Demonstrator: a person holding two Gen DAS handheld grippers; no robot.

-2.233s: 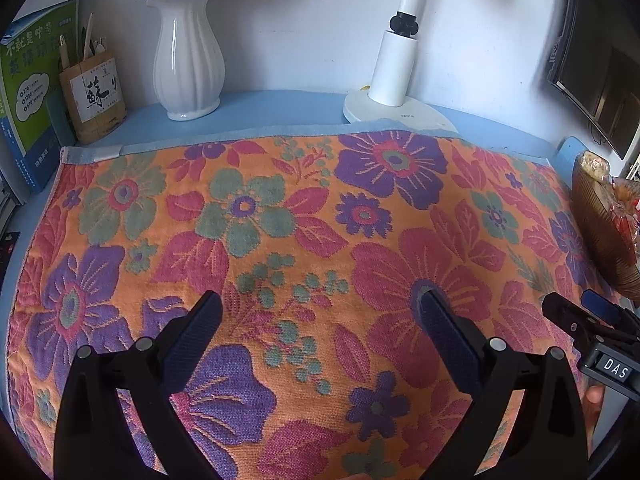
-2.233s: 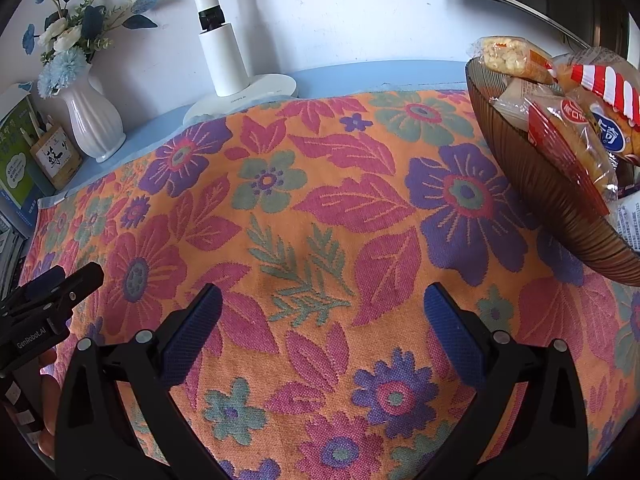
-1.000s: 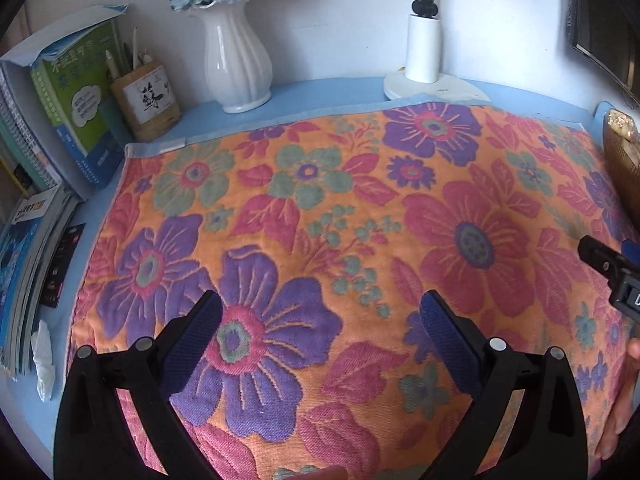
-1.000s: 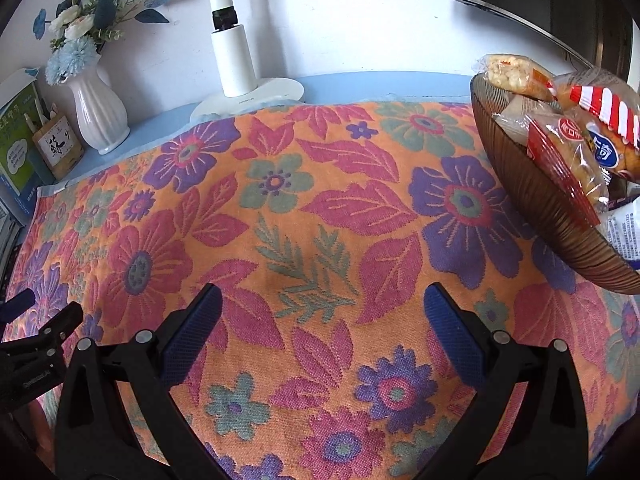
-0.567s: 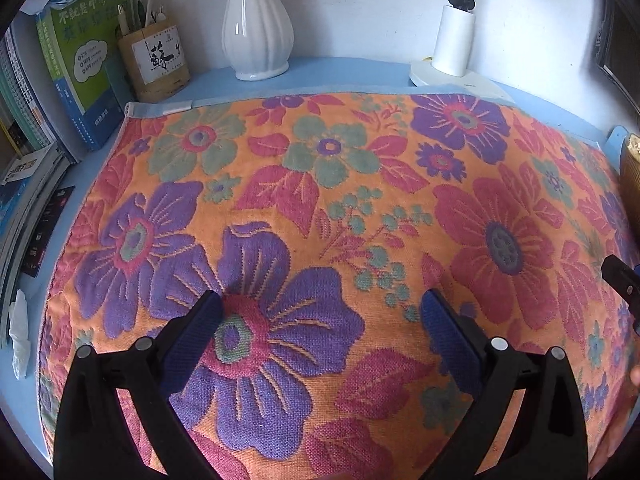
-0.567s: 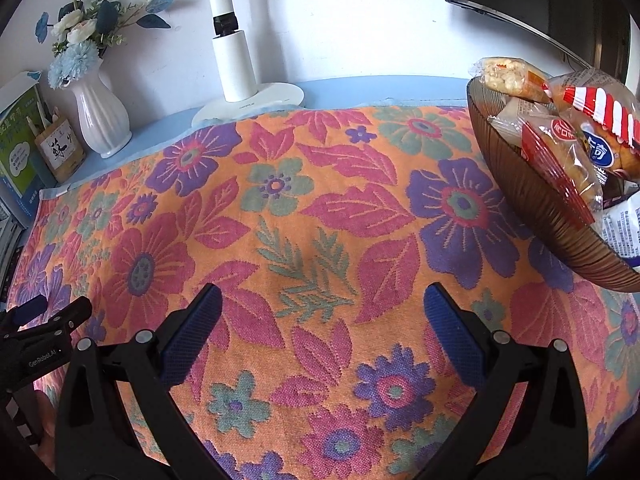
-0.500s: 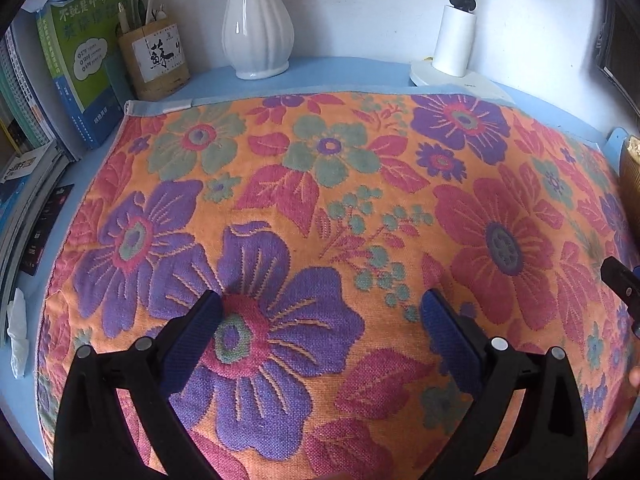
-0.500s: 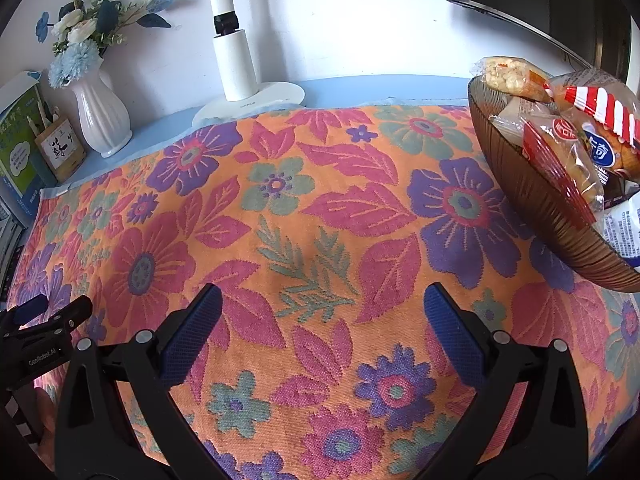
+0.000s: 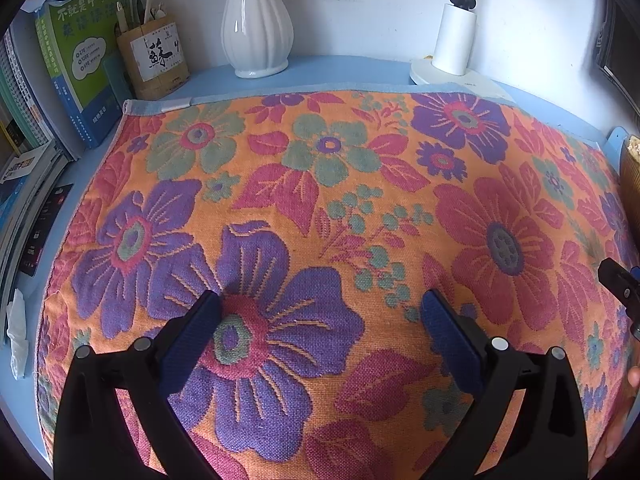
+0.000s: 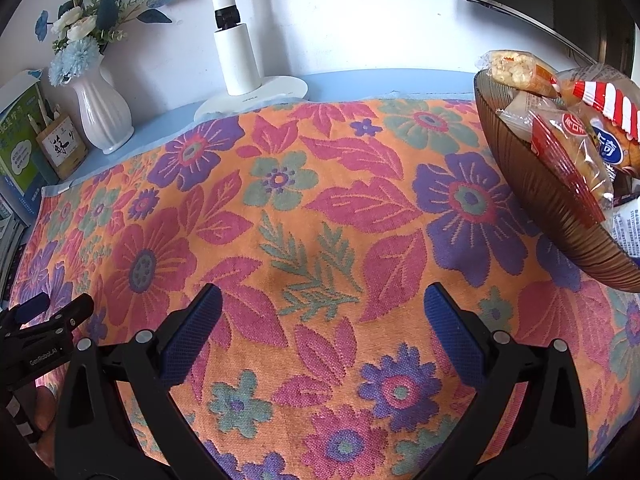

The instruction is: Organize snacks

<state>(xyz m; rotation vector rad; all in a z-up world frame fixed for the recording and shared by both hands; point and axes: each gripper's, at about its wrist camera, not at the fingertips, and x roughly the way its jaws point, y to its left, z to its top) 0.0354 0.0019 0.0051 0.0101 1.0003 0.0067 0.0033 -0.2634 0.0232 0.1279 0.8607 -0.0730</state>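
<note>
Snacks point(image 10: 568, 136) sit heaped in the brown ribbed bowl point(image 10: 560, 216) at the right end of the floral cloth point(image 10: 320, 220), wrapped buns and a rice bar piled above the rim, and nothing lies loose on the cloth itself

Left gripper point(image 9: 320, 320) now hangs low over the big purple flower on the left half of the cloth, jaws wide apart and holding nothing; two seconds back it was looking at the middle of the cloth with the bowl's edge plain at its right, and it has swung away leftward since, so the vase point(image 9: 256, 20), the pen holder point(image 9: 154, 60) and the stacked books point(image 9: 72, 60) have come into its view while the bowl has shrunk to a sliver at the far right edge

Right gripper point(image 10: 320, 320) has hardly shifted over the same stretch: it hovers above the green fern pattern, jaws spread and empty, the bowl near its right side, the lamp base point(image 10: 256, 96) beyond

My read: the left tool has pulled well apart from the snacks, which leaves the right one the natural candidate for the first pick. No wrapper is touched yet, so the sorting looks barely begun; a turn to the right toward the bowl would bring the top packets between those open jaws
</note>
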